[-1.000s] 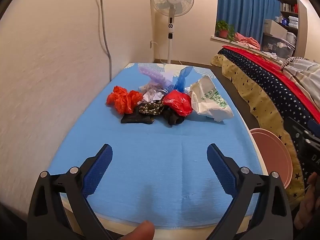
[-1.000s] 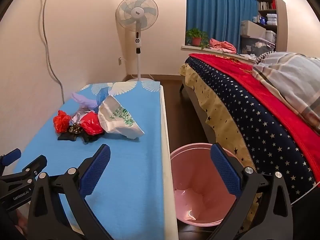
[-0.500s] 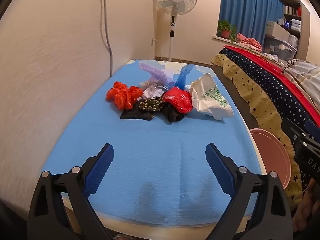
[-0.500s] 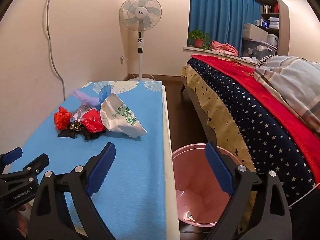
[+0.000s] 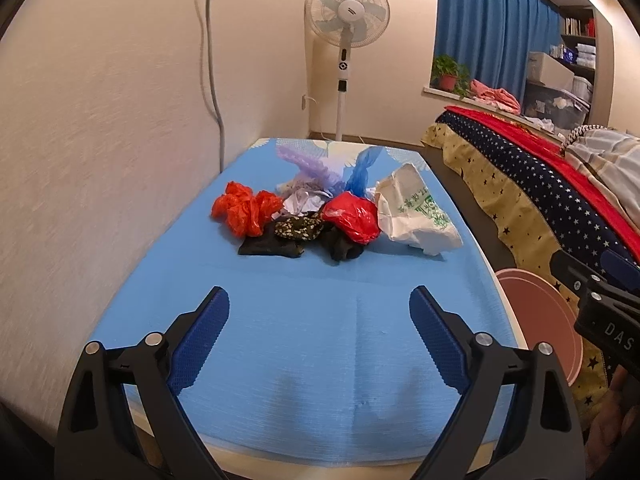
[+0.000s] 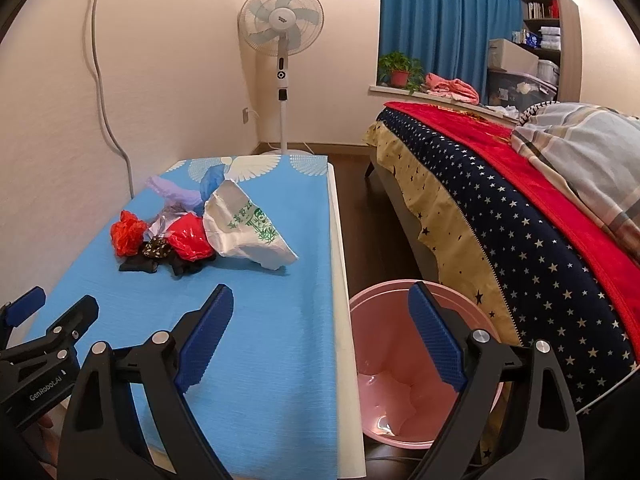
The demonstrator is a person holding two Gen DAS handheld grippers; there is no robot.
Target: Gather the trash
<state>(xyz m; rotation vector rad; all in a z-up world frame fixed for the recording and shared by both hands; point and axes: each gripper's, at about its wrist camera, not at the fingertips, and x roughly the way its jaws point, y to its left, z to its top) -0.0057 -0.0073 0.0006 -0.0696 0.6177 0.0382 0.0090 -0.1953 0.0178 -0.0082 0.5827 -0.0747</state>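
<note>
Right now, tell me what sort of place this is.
Most likely a bedroom in a home: a bed with a star-print cover, a standing fan, blue curtains and a potted plant on the sill.

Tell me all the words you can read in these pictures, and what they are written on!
"GenRobot.AI": on the left gripper, seen from the right wrist.
"DAS", cut off at the picture's edge: on the right gripper, seen from the left wrist.
Green print on the white plastic bag: too blurred to read.
Small mark on the fan: too small to read.
</note>
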